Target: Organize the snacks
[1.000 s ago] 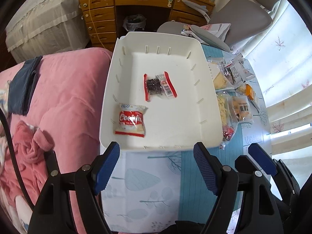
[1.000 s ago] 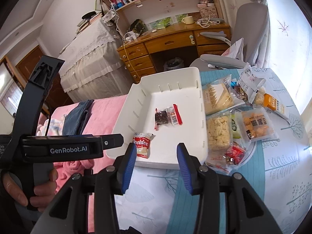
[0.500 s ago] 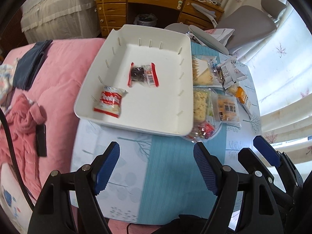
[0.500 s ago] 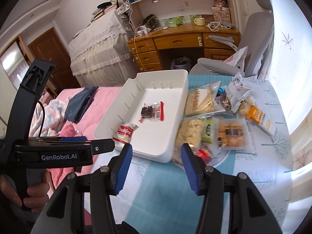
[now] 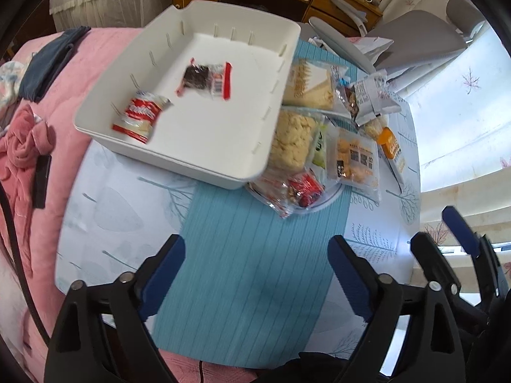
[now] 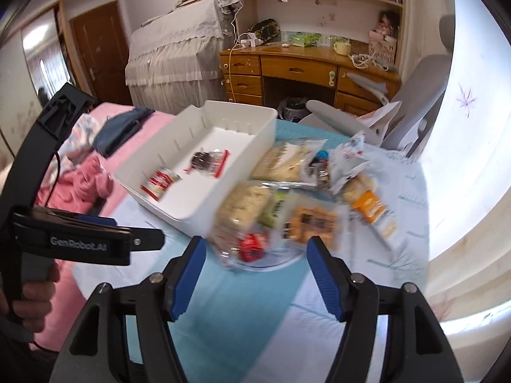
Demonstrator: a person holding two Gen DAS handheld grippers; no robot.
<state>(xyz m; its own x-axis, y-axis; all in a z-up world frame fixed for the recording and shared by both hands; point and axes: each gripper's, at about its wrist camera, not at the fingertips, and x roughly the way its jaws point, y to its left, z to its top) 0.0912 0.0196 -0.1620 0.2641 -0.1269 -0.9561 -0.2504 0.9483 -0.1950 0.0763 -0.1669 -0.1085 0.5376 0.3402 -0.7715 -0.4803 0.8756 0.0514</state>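
A white bin (image 5: 198, 166) holds a red-and-white cookie packet (image 5: 140, 115) and a dark brownie packet (image 5: 204, 78). Right of it, a plate (image 5: 332, 196) carries piled snacks: a puffed-snack bag (image 5: 292, 140), an orange cracker pack (image 5: 356, 156) and red candies (image 5: 305, 188). My left gripper (image 5: 255, 255) hovers over the blue runner with its jaws opening and nothing between them. My right gripper (image 6: 257, 249) is also opening, just short of the red candies (image 6: 252, 247) and the cracker pack (image 6: 311, 223). Its pads touch nothing.
A pink quilt (image 5: 48, 95) lies left of the table with clothes on it. A grey chair (image 5: 415, 41) and a wooden desk (image 6: 303, 67) stand beyond the table. More packets (image 5: 370, 95) spread right of the plate. A hand (image 6: 32, 300) holds the left gripper's handle.
Both cameras have swung away from the bin toward the snack pile, so the bin sits upper left now. The right jaws have spread wider.
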